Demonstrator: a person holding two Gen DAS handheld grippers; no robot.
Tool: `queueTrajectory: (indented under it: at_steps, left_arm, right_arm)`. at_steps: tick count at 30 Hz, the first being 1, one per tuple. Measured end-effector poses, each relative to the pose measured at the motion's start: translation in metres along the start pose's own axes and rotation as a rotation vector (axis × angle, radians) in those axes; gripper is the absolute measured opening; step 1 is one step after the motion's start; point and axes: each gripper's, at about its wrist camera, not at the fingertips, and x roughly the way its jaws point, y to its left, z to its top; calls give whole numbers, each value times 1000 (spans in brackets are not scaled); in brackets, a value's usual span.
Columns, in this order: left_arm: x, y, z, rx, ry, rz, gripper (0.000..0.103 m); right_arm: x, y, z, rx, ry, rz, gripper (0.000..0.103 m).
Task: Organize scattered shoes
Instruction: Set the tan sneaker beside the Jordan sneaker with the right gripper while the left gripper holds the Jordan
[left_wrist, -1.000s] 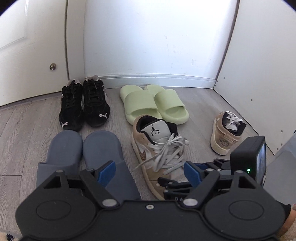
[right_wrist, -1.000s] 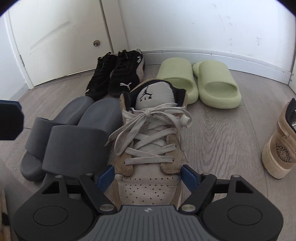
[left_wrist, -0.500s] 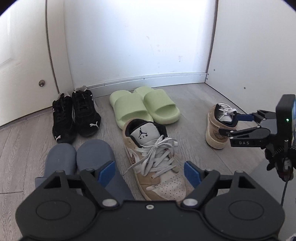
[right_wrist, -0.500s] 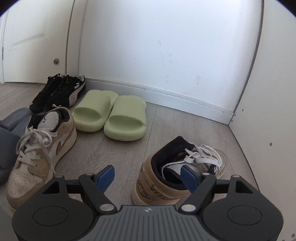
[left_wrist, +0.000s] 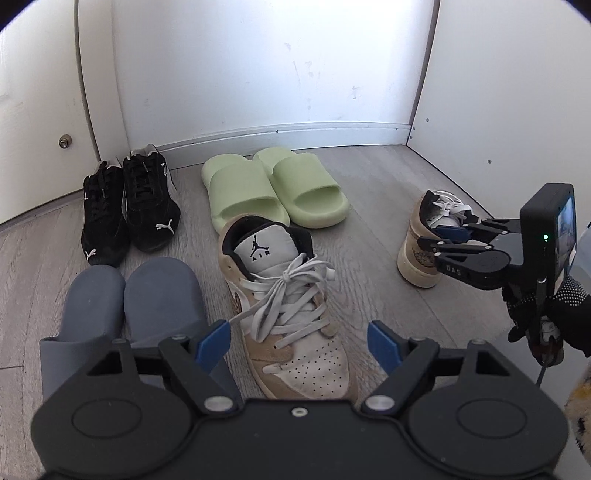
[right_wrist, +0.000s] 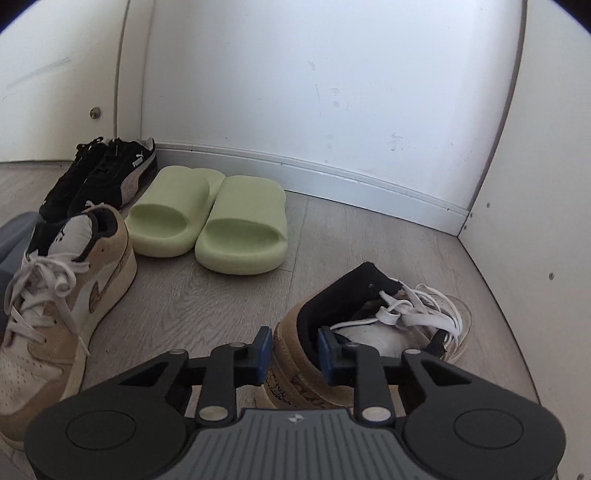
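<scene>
Shoes, floor by the back wall. Paired: grey slides (left_wrist: 129, 306), green slides (left_wrist: 273, 192), black trainers (left_wrist: 129, 206) in the left corner. Unpaired: tan sneaker (left_wrist: 288, 314) beside the grey slides; its mate (right_wrist: 369, 332) well apart near the right wall, heel collar clamped in right gripper (right_wrist: 293, 349). Left gripper (left_wrist: 299, 341) spread, empty. Judged: one pairing left.

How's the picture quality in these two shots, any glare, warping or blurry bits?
Left wrist view: fisheye bends the baseboard and door edge, dark corners, the back wall glares bright blue-white; shoes sharp. Right wrist view: same warping, softer light, faint shadows under the green slides; right gripper and tan sneaker stay clear.
</scene>
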Motion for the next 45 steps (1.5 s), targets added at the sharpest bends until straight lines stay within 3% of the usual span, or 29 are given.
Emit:
queueTrajectory:
  at_steps: [7,13,16,18,20,22,25,30,37,45]
  left_arm:
    - [17,-2,10,-10,21,5,82]
    - [29,-3,21,-26,20,17,82]
    - [35,-2,26,-40,22,23,82]
    - [38,-1,28,-45,24,23,82]
    - [44,-2,30,-46,28,19,82]
    - [49,-4,32,-47,33,10,82]
    - [60,-8,36,-59,42,-16,82]
    - [68,-21,43,-54,39,-45,82]
    - [70,-29,44,-20,37,-33,82]
    - [72,-26,43,-45,44,-45,82]
  right_arm:
    - [19,4,22,160,14,45,21]
    - [27,-15,32,218,39,193,34]
    - [6,-31,34,188,-3,250,55]
    - [-15,-46,30,136,-63,233,86]
    - [-29,-60,25,78,-100,210,100]
    - [-32,-79,18,-12,-88,215,101]
    - [-12,-96,8,-75,39,261,101]
    - [22,-88,-7,-119,139,279,101]
    - [38,-72,-15,-160,125,246,100]
    - [35,-66,-12,-102,149,185,96]
